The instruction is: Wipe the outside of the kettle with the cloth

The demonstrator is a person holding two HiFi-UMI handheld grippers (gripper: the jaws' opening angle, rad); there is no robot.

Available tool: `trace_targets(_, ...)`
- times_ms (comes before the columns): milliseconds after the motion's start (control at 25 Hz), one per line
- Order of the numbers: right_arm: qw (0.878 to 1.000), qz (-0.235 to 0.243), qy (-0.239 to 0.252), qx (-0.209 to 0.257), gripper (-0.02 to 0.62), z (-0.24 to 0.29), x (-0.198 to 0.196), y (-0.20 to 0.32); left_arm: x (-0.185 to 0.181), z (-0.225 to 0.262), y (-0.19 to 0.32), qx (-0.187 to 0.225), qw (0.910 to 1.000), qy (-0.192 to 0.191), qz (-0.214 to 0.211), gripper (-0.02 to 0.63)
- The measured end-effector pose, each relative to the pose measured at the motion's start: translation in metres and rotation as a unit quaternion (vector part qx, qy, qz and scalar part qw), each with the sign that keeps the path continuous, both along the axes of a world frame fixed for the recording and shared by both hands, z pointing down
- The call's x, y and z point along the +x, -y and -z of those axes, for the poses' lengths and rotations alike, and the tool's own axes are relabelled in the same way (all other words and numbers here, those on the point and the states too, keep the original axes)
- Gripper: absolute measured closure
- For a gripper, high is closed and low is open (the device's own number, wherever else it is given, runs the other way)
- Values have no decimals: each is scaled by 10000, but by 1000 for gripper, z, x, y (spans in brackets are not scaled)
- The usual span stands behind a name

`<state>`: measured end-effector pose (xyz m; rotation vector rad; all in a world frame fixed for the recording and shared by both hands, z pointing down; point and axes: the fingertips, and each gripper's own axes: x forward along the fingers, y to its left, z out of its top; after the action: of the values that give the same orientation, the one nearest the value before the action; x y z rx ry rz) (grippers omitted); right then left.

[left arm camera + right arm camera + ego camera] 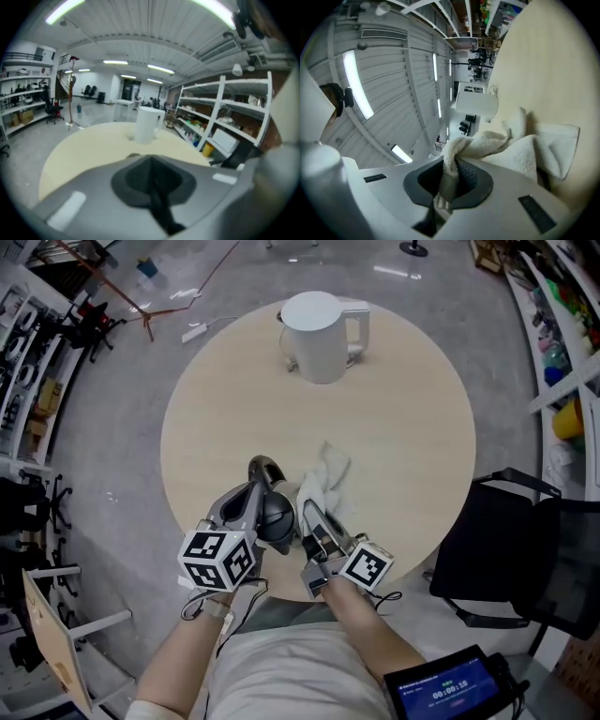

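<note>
A white kettle stands upright at the far side of the round table, handle to the right. A crumpled white cloth lies near the table's front edge. My right gripper is shut on the cloth's near end; in the right gripper view the cloth bunches out of the right gripper, with the kettle far beyond. My left gripper hovers just left of the cloth, shut and empty. The left gripper points across the table at the kettle.
A black chair stands at the table's right side. Shelving runs along the right wall and racks along the left. A tablet sits at the bottom right. A cable lies by the kettle's base.
</note>
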<state>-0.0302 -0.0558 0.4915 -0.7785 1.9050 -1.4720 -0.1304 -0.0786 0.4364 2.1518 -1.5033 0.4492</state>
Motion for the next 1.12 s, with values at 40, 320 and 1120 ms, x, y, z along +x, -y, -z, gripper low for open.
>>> trace_targets(40,9994,-178,-42,-311,561,-29,6,1,0,0,0,10,10000,12,8,606)
trace_targets(320,9956,-326,793,-374,561,-7,7,-11,1,1,1,39,10000,-28,52,606)
trace_targets(1120,9849,-480,696,-1510,561,-85,14,14,-27,-2,-1,-40,9835,-531,1727,606)
